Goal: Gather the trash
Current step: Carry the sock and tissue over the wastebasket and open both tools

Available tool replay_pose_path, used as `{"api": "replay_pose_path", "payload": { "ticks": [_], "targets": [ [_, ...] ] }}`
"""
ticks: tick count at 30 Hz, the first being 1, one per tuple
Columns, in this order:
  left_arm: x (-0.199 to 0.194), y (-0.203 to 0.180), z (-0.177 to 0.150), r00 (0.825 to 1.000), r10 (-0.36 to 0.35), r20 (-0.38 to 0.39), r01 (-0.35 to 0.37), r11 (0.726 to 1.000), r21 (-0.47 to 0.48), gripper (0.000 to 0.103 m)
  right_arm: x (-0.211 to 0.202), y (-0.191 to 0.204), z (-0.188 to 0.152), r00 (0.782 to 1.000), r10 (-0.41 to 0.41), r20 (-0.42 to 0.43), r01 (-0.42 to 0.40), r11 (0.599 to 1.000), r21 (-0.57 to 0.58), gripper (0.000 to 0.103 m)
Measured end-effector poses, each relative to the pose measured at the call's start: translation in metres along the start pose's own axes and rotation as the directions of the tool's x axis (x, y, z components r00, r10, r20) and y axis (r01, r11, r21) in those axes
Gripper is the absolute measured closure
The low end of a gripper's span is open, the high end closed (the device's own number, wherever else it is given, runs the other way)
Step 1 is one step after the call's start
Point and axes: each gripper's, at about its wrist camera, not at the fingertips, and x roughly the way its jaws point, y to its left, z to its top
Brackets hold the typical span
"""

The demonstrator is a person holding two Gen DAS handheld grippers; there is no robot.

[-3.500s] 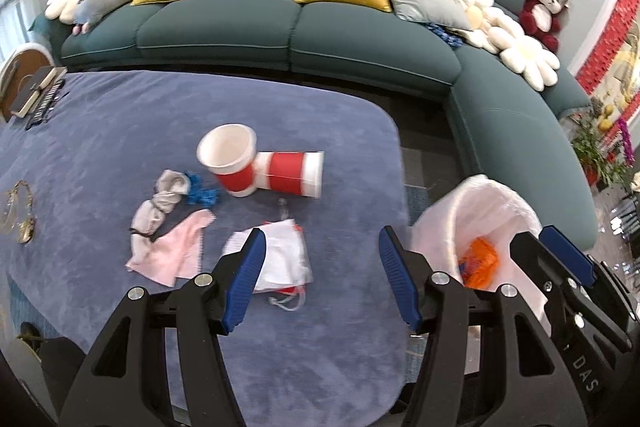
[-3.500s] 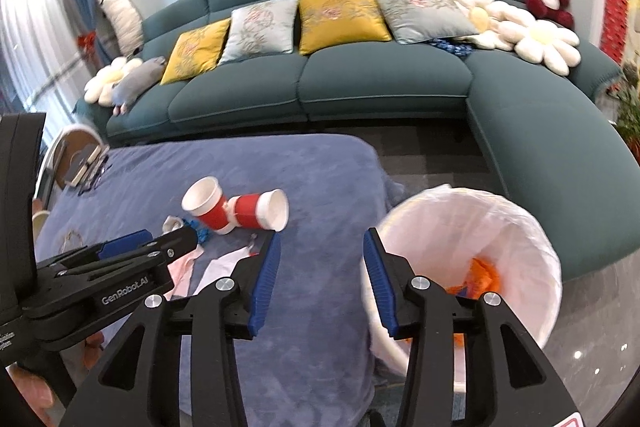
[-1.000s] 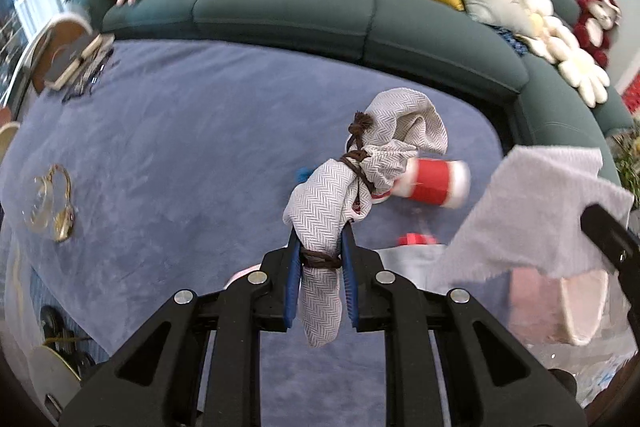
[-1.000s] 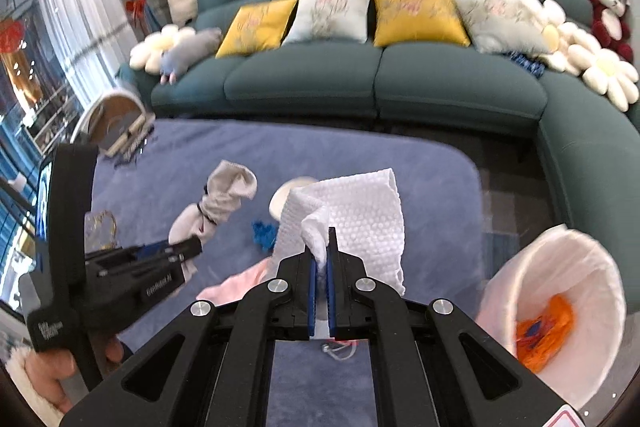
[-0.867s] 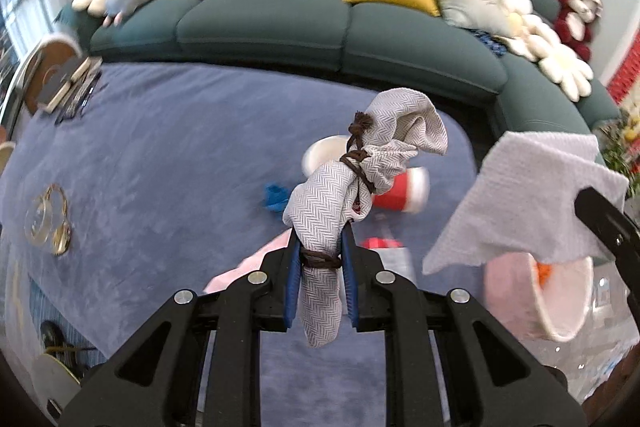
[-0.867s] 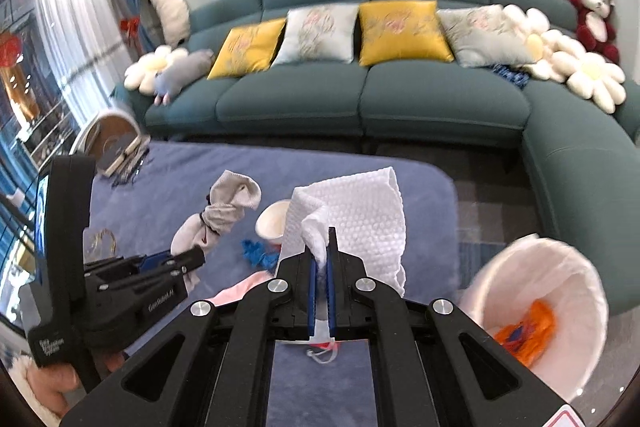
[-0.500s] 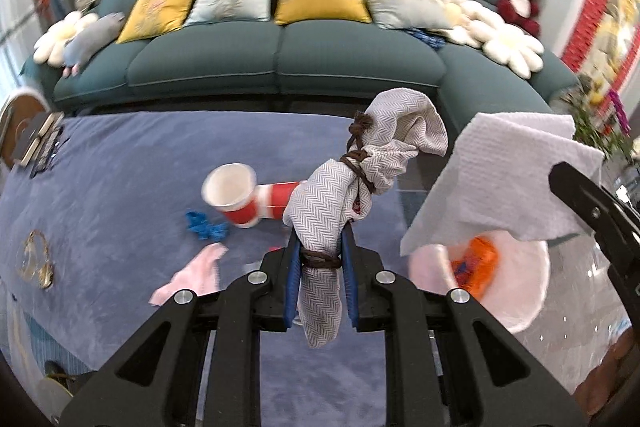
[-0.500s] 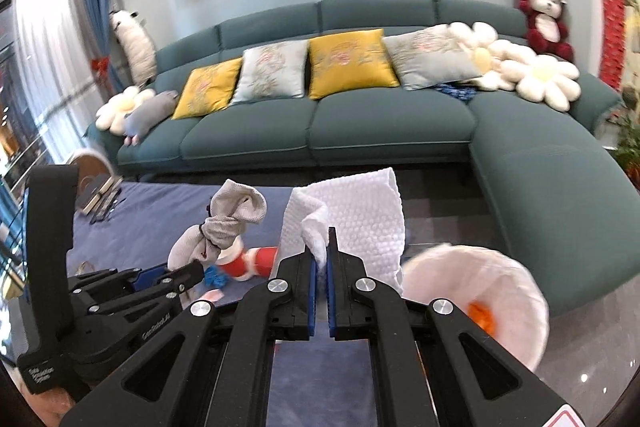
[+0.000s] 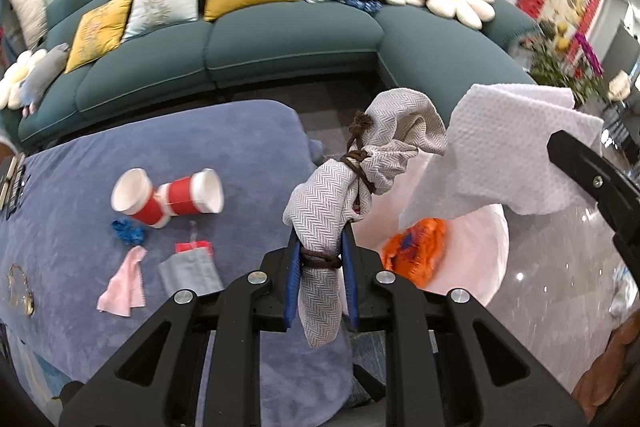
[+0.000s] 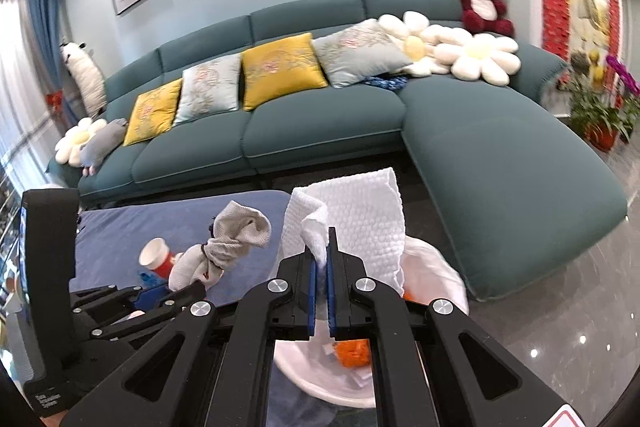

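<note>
My left gripper (image 9: 320, 259) is shut on a grey herringbone cloth bundle (image 9: 360, 171) tied with brown cord, held at the near rim of the white-lined trash bin (image 9: 498, 255). My right gripper (image 10: 320, 259) is shut on a white paper towel (image 10: 360, 215) and holds it above the same bin (image 10: 436, 267). The towel (image 9: 504, 155) and the right gripper's black body show at the right of the left wrist view. Orange trash (image 9: 416, 247) lies inside the bin. The bundle (image 10: 224, 243) also shows in the right wrist view.
On the blue table cover (image 9: 120, 163) lie two red paper cups (image 9: 168, 195), a blue scrap (image 9: 126, 231), a pink cloth (image 9: 120, 287) and a grey packet (image 9: 190, 271). A teal sofa (image 10: 320, 131) curves behind and to the right. A glossy floor (image 10: 560, 327) lies right of the bin.
Both grippers have swung right from over the table to the bin, carrying the cloth bundle and the paper towel. Both grips are unchanged.
</note>
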Motion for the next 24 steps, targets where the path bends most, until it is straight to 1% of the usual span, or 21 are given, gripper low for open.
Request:
{"api": "replay_pose_path", "payload": {
  "ticks": [6,10,11,13,15,16,22,24],
  "targets": [
    [0.022,-0.034,0.000,0.999,-0.015,-0.041,0.017,0.999,0.042,0.085,0.000,-0.037,-0.008,0.999,-0.035,-0.017,0.036,0.998,0.053,0.099],
    [0.034,-0.048,0.001,0.998,-0.028,-0.064,0.031,0.998,0.053,0.084,0.003,-0.054,-0.011,0.998,-0.050,-0.027,0.052,0.996,0.077,0.099],
    [0.037,-0.050,0.001,0.997,-0.034,-0.071,0.038,0.998,0.053,0.081,0.004,-0.057,-0.012,0.998,-0.053,-0.030,0.055,0.995,0.082,0.099],
    [0.041,-0.051,0.002,0.996,-0.040,-0.079,0.044,0.998,0.047,0.079,0.006,-0.060,-0.013,0.998,-0.054,-0.033,0.057,0.994,0.090,0.099],
    [0.042,-0.049,0.003,0.996,-0.034,-0.079,0.037,0.999,0.031,0.063,0.009,-0.063,-0.012,0.998,-0.053,-0.036,0.056,0.994,0.095,0.099],
    [0.042,-0.049,0.003,0.997,-0.030,-0.077,0.032,0.999,0.025,0.060,0.010,-0.063,-0.013,0.998,-0.052,-0.038,0.055,0.994,0.096,0.099],
    [0.040,-0.037,0.006,0.998,0.000,-0.063,0.000,1.000,0.007,0.055,0.017,-0.054,-0.014,0.998,-0.037,-0.046,0.041,0.995,0.086,0.099],
    [0.039,-0.031,0.007,0.998,0.008,-0.057,-0.008,1.000,-0.005,0.049,0.018,-0.051,-0.013,0.998,-0.031,-0.047,0.035,0.996,0.083,0.097]
  ]
}}
